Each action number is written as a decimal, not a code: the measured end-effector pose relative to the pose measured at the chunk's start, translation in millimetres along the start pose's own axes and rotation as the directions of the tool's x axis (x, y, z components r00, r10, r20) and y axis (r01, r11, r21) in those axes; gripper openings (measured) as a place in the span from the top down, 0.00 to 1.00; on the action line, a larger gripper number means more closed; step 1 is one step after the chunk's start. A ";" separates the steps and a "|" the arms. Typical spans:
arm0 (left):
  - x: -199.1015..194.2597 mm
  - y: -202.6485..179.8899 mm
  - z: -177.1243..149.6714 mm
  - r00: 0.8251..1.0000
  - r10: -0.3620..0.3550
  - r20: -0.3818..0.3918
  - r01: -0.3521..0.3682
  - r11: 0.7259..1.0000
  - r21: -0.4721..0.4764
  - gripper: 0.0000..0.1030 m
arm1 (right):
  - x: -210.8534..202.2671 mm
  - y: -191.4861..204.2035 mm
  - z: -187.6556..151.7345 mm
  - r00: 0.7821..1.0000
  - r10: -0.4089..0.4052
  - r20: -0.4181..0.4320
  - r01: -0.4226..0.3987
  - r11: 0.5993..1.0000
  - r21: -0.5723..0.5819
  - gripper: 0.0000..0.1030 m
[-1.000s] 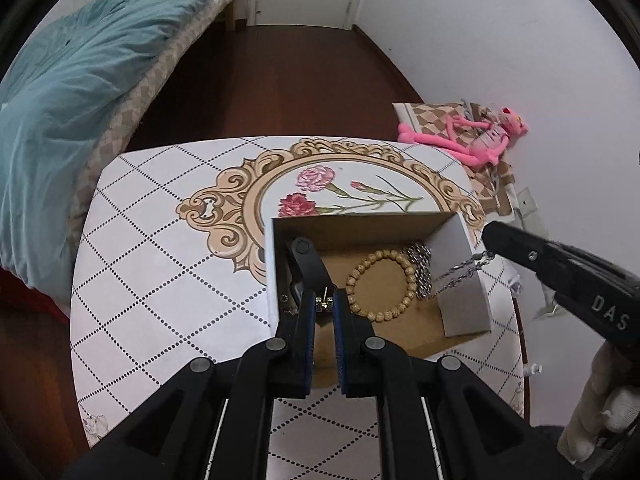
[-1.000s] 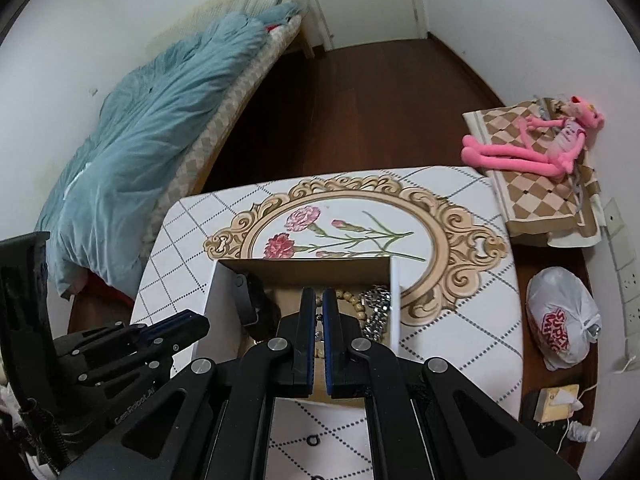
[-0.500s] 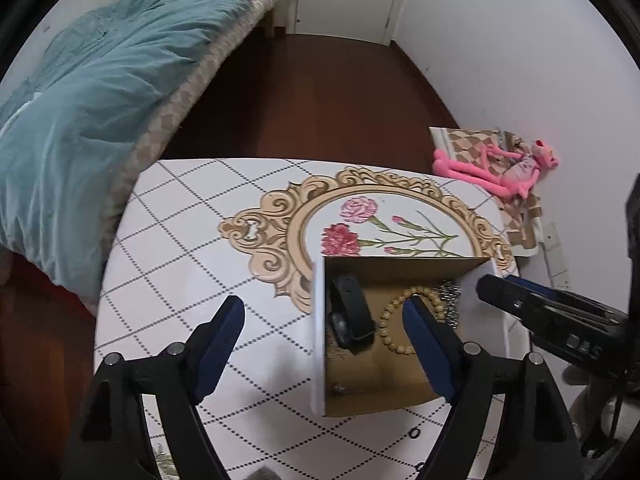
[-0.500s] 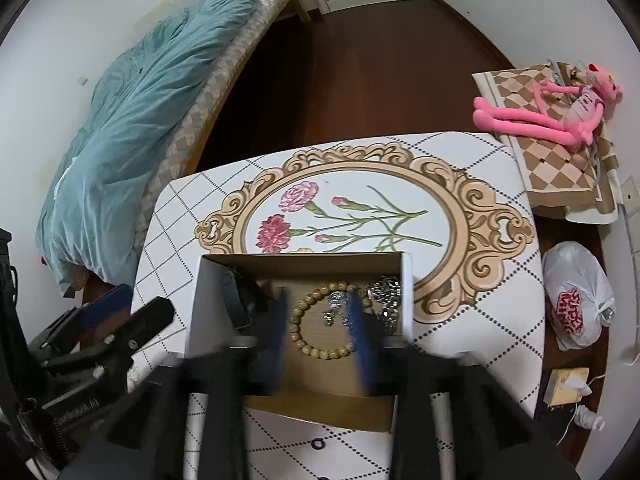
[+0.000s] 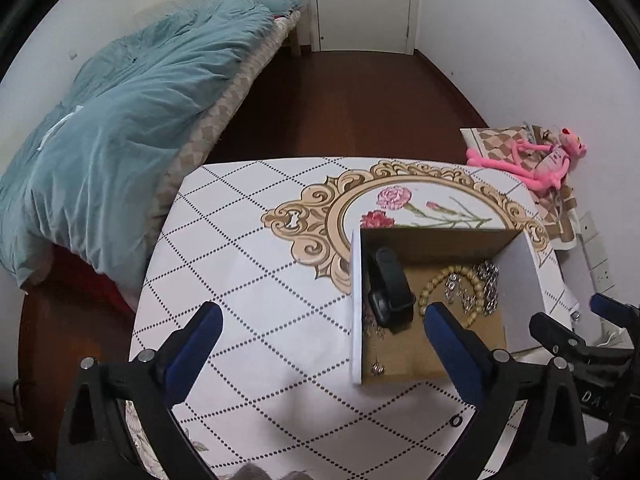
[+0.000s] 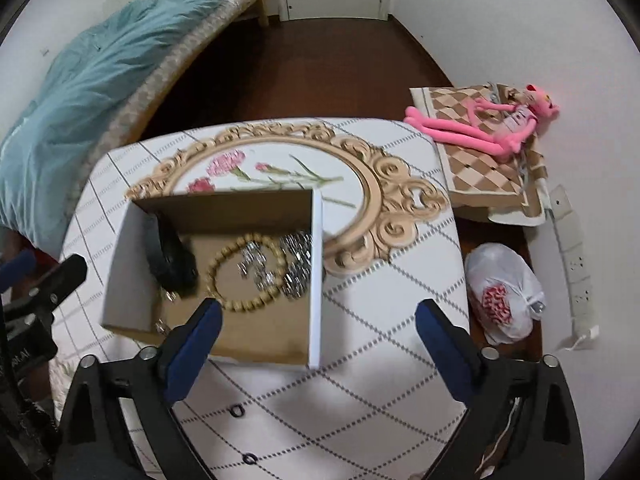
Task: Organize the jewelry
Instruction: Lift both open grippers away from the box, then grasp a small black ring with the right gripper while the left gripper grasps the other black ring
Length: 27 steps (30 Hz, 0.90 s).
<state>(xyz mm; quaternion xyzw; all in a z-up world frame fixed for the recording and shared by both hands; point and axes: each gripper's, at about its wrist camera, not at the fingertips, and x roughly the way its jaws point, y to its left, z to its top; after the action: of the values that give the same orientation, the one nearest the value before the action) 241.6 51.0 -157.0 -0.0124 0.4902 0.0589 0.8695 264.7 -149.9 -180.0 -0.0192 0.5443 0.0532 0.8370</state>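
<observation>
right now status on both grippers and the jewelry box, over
Left gripper and right gripper opening, nothing between them. Bead bracelet, chains, black band inside box. Small black rings loose on table.

Black left gripper, blue-padded fingers, silver screws, white lettering

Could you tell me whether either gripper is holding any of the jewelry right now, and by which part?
Nothing is held: the left gripper and right gripper have jaws opening, with nothing between them.
</observation>
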 end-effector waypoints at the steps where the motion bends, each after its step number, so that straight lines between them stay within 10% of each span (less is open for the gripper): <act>1: -0.3 -0.9 -3.1 1.000 -0.004 -0.003 0.004 1.000 -0.004 0.00 | -0.4 -0.2 -3.8 1.000 -0.013 0.004 0.013 1.000 -0.001 0.01; 27: -119.6 -12.7 -41.7 0.983 -0.028 0.184 0.033 0.999 -0.022 0.00 | -131.7 -5.2 -61.8 0.962 -0.093 0.255 0.087 0.996 0.035 0.01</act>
<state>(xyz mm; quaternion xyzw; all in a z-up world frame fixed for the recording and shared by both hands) 146.3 24.3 -77.0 -0.0252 0.4070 0.0525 0.9115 156.2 -169.6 -85.0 -0.0270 0.4306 0.0109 0.9021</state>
